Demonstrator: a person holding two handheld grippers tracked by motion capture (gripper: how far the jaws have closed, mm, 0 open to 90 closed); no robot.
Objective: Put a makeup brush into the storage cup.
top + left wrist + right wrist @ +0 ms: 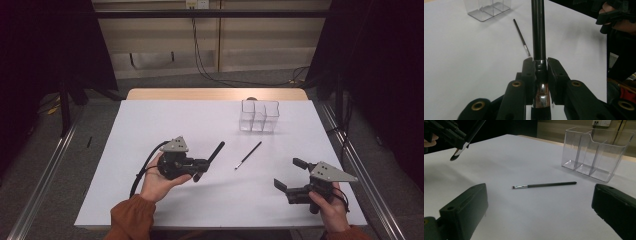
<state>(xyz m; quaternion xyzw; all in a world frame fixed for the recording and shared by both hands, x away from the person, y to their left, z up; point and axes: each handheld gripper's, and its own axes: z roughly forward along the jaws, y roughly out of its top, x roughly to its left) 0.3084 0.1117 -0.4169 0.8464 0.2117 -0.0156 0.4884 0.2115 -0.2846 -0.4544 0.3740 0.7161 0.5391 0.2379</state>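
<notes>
Left claw [200,167] clamping thick black brush [215,152], thin brush [248,155] lying nearby

No legible text, label, brand, number or sign on any surface in the three views.
</notes>
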